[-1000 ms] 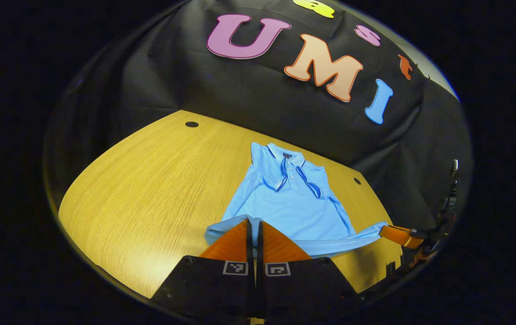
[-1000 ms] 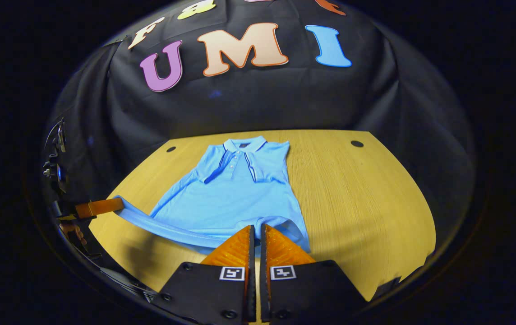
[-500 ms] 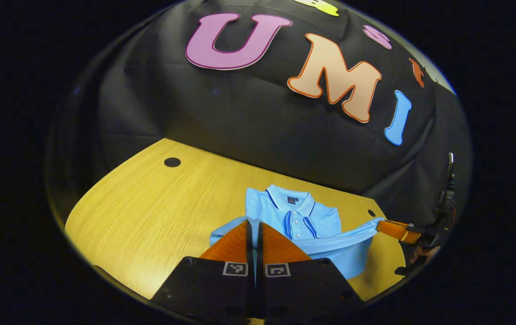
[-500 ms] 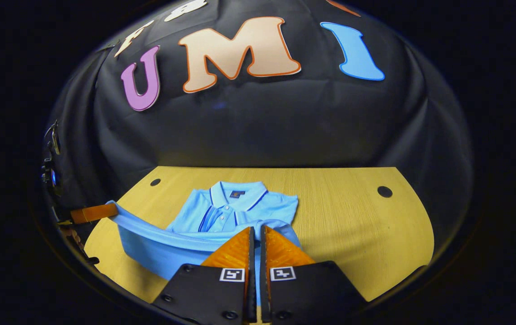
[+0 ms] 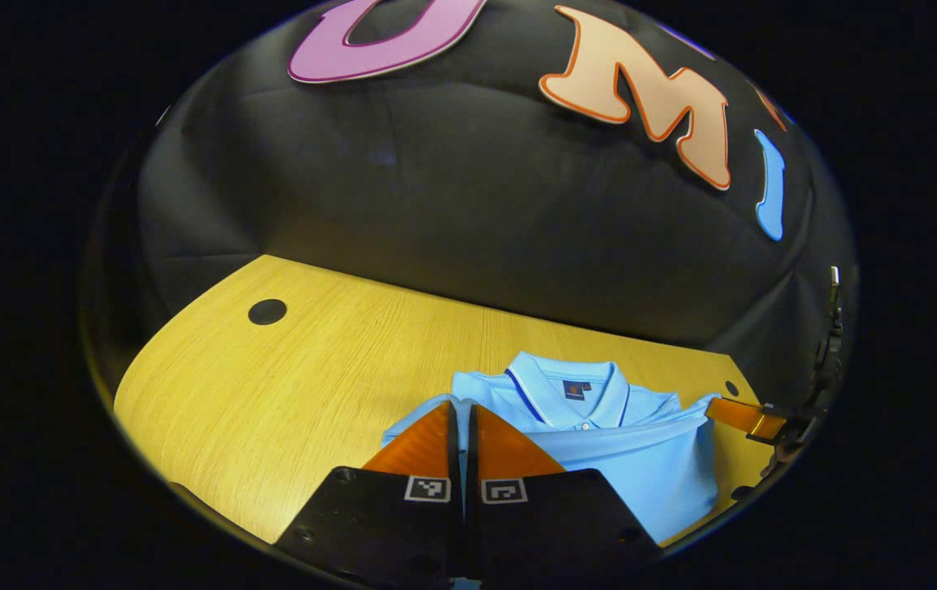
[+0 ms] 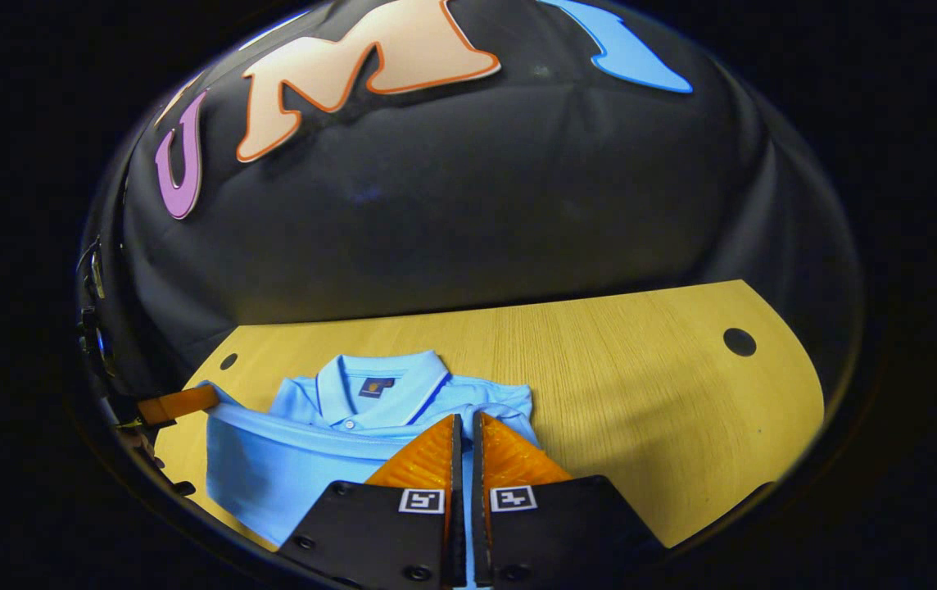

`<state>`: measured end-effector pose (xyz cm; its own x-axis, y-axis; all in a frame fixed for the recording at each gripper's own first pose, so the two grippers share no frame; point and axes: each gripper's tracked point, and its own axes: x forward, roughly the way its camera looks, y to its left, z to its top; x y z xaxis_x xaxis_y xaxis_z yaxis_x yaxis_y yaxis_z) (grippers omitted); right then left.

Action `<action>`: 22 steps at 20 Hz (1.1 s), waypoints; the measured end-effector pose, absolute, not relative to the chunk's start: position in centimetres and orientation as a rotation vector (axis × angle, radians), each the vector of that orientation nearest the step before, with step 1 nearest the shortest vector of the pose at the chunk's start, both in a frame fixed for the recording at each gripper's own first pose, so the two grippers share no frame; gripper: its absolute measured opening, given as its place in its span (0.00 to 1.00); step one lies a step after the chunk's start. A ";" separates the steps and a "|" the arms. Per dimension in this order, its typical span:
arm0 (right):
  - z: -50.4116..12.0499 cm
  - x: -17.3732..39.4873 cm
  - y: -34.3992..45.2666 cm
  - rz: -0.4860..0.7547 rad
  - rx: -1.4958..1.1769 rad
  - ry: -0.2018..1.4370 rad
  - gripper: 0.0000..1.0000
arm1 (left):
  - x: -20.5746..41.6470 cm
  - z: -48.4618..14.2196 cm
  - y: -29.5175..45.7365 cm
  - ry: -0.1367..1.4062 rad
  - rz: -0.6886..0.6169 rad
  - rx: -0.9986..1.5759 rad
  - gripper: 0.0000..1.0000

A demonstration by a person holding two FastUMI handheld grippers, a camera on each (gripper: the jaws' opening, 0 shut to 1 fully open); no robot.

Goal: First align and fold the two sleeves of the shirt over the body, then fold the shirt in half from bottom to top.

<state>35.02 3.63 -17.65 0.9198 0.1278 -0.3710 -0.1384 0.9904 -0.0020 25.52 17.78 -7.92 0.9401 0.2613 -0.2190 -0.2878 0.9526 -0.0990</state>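
Left gripper view: left gripper (image 5: 462, 426) clamped on hem (image 5: 445, 404) of shirt (image 5: 640, 467), hem carried up nr collar (image 5: 571, 385). Right gripper (image 5: 735, 414) seen far right of collar, pinching other hem corner. Right gripper view: right gripper (image 6: 463, 442) fingers nearly together w/ hem edge between; left gripper (image 6: 182, 401) left of collar, gripping too. Shirt lies on table (image 6: 640, 393), lower half doubled over body, hem stretched just below collar. Sleeves not visible, prob. tucked under fold, so judged done. Bottom-to-top fold nearly complete. Left: lay hem down level w/ shoulders, release both, maybe smooth.
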 end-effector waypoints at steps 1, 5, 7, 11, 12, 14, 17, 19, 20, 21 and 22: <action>-18.2 35.5 3.4 0.134 -0.026 0.382 0.06 | 26.1 -8.2 17.9 0.208 0.286 -0.119 0.00; -19.6 36.1 3.0 0.125 -0.035 0.399 0.06 | 27.4 -9.4 18.2 0.237 0.321 -0.068 0.00; -20.1 35.6 3.0 0.137 -0.018 0.431 0.15 | 26.5 -9.7 18.7 0.259 0.374 -0.039 0.19; -16.7 32.3 3.0 0.163 0.030 0.404 0.90 | 23.3 -6.8 17.0 0.214 0.405 -0.083 0.94; -15.3 31.1 2.8 0.169 0.030 0.378 0.99 | 22.2 -6.0 16.4 0.202 0.406 -0.073 0.95; -12.8 28.3 2.1 0.170 0.010 0.330 0.98 | 19.5 -4.8 15.0 0.194 0.406 -0.030 0.95; -10.7 23.3 0.9 0.168 0.000 0.296 0.94 | 15.5 -4.0 12.0 0.201 0.376 0.026 0.96; -10.1 19.6 0.4 0.158 0.012 0.294 0.98 | 13.3 -4.5 9.1 0.213 0.320 0.026 0.95; -10.2 17.7 0.3 0.153 0.018 0.297 0.98 | 12.2 -4.7 7.4 0.221 0.288 0.016 0.95; -10.3 15.9 0.2 0.153 0.024 0.305 0.98 | 11.2 -5.2 5.9 0.237 0.257 0.012 0.95; -10.6 14.1 0.1 0.145 0.032 0.314 0.98 | 10.3 -5.8 4.7 0.248 0.235 0.015 0.95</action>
